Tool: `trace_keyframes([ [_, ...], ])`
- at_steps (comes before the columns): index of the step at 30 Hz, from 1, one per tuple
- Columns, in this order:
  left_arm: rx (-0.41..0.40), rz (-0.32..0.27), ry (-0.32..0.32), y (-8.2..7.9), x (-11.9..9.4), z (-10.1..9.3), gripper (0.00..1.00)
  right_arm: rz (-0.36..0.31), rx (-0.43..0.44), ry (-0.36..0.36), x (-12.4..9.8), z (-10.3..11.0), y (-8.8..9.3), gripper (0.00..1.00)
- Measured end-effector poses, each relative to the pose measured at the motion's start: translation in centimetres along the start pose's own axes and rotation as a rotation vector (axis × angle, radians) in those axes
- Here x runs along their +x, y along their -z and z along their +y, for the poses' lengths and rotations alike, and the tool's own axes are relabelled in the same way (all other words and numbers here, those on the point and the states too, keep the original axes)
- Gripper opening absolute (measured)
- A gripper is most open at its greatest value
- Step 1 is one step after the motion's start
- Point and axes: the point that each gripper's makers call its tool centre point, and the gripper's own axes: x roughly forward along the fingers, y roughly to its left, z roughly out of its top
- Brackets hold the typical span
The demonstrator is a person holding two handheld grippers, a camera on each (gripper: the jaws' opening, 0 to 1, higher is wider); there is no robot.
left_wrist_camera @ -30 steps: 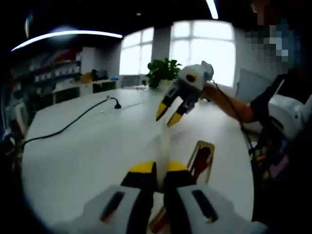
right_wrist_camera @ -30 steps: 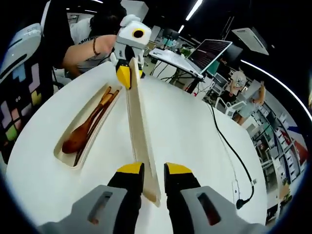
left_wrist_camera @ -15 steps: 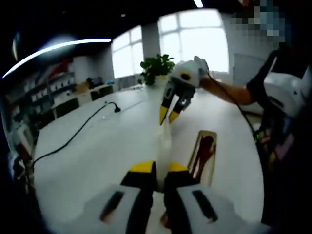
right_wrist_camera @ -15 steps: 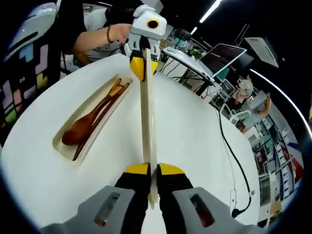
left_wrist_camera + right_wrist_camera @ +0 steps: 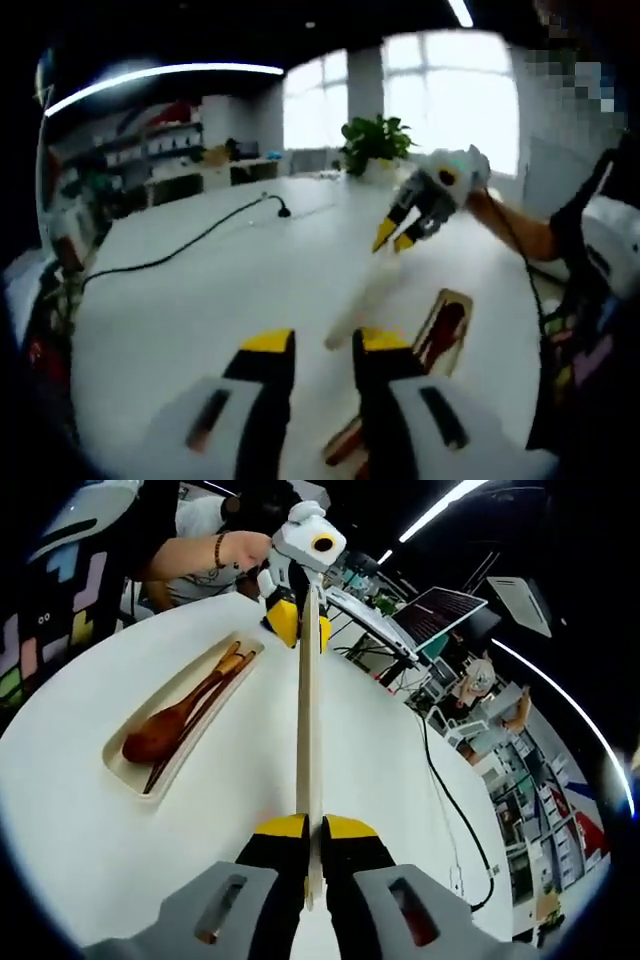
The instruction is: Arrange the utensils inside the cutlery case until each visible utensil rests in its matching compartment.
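right gripper (image 5: 310, 830): clamped on the lid (image 5: 309, 740), held edge-up over the table (image 5: 380, 780)
left gripper (image 5: 318, 342): jaws apart, lid between them (blurry)
case (image 5: 125, 767): spoon (image 5: 165, 730) and chopsticks (image 5: 195, 735) inside

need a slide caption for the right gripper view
Right gripper shut on the case lid, left gripper at its far end; spoon lies in the open cutlery case.

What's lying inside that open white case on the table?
Inside the cutlery case lie a wooden spoon and wooden chopsticks alongside it. Whatever sits beneath them is hidden.
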Motion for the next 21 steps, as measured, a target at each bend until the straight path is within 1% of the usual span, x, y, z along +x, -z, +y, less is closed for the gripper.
trace_keyframes([
  [1,-0.051,-0.017,-0.009,-0.1,-0.2,0.3,0.32,0.019,-0.026,0.034,-0.2,-0.5,0.4,0.02],
  [3,-0.106,-0.025,-0.01,-0.1,-0.5,0.7,0.52,0.058,-0.033,0.091,-0.5,-1.1,1.3,0.02],
  [4,-0.156,-0.025,0.001,0.0,-0.5,0.4,0.61,0.066,-0.033,0.13,-0.7,-1.6,1.6,0.02],
  [5,-0.214,-0.032,0.01,0.0,-0.4,0.1,0.68,0.069,-0.041,0.154,-0.8,-1.9,1.8,0.02],
  [6,-0.268,-0.046,0.033,-0.2,-0.3,-0.3,0.67,0.07,-0.028,0.158,-0.9,-1.9,1.9,0.02],
  [7,-0.328,-0.077,0.066,-0.7,-0.2,-0.6,0.64,0.076,-0.036,0.189,-1.0,-2.3,2.0,0.02],
  [8,-0.404,-0.106,0.093,-1.2,-0.2,-0.8,0.6,0.093,-0.034,0.218,-1.2,-2.5,2.2,0.02],
  [9,-0.501,-0.125,0.125,-1.6,-0.2,-1.3,0.6,0.116,-0.027,0.232,-1.3,-2.6,2.5,0.02],
  [10,-0.572,-0.157,0.176,-2.2,-0.2,-1.8,0.63,0.127,-0.048,0.251,-1.4,-2.8,2.6,0.02],
  [11,-0.646,-0.217,0.219,-3.3,-0.2,-1.9,0.71,0.139,-0.084,0.279,-1.5,-3.1,2.6,0.02],
  [12,-0.732,-0.266,0.249,-4.1,-0.2,-1.6,0.75,0.152,-0.118,0.302,-1.7,-3.2,2.5,0.02],
  [13,-0.803,-0.292,0.266,-4.5,-0.2,-1.2,0.77,0.144,-0.124,0.317,-1.8,-3.2,2.3,0.02],
  [14,-0.858,-0.31,0.274,-4.7,-0.1,-0.7,0.77,0.135,-0.122,0.332,-1.9,-3.2,2.2,0.02],
  [15,-0.895,-0.316,0.276,-4.6,0.1,-0.2,0.76,0.127,-0.14,0.367,-2.2,-3.6,1.8,0.02],
  [17,-0.901,-0.307,0.275,-4.4,0.6,0.2,0.73,0.158,-0.189,0.416,-2.9,-4.1,1.8,0.02],
  [18,-0.955,-0.318,0.289,-4.8,0.9,0.3,0.74,0.179,-0.224,0.441,-3.2,-4.3,1.7,0.02],
  [19,-1.005,-0.361,0.325,-5.7,0.9,0.2,0.77,0.187,-0.246,0.459,-3.4,-4.4,1.5,0.02],
  [20,-1.065,-0.393,0.388,-6.6,0.8,-0.2,0.83,0.177,-0.263,0.502,-4.0,-4.7,0.8,0.02],
  [21,-1.108,-0.411,0.445,-7.2,0.7,-0.5,0.86,0.157,-0.257,0.51,-4.2,-4.5,0.3,0.02],
])
